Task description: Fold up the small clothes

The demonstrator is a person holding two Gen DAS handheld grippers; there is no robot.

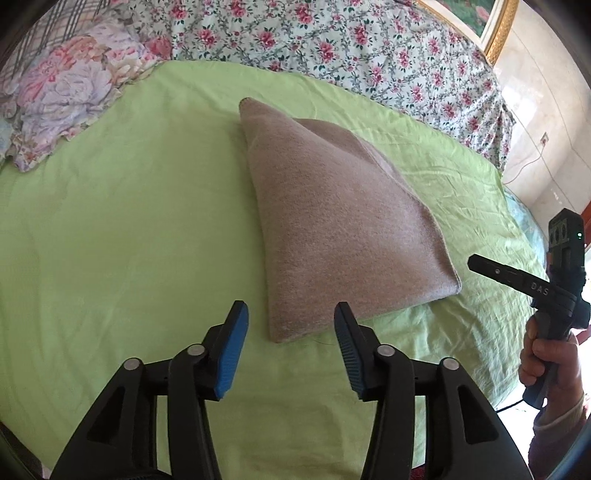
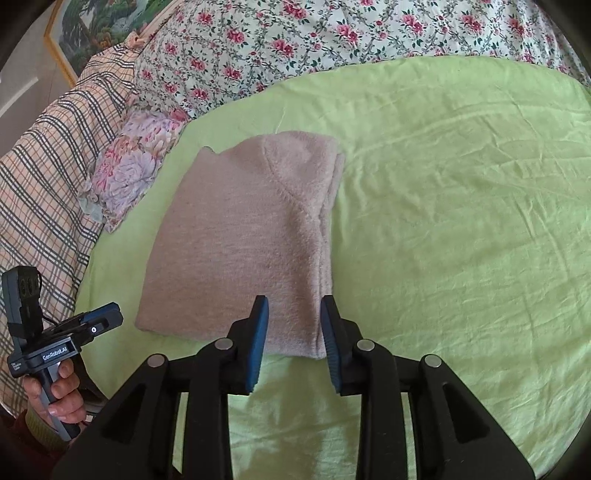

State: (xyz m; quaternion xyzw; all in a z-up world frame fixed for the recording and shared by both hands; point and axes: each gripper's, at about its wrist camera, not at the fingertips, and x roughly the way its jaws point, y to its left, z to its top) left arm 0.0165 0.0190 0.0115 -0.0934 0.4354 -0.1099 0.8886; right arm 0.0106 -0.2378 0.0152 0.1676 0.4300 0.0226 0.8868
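A small beige fleece garment (image 1: 332, 221) lies folded into a compact bundle on the green sheet (image 1: 129, 221); it also shows in the right wrist view (image 2: 243, 243). My left gripper (image 1: 291, 314) is open and empty, hovering just short of the bundle's near corner. My right gripper (image 2: 293, 306) is open and empty, its jaws above the bundle's near right corner. Each gripper shows from the side in the other view, the right one (image 1: 480, 264) to the right of the bundle, the left one (image 2: 107, 319) at its left.
A floral quilt (image 1: 351, 48) is bunched along the back of the bed. A floral pillow (image 1: 70, 99) and a plaid blanket (image 2: 48, 177) lie at the left. A gold-framed picture (image 1: 495, 22) leans on the wall. The bed's right edge (image 1: 517, 206) drops off.
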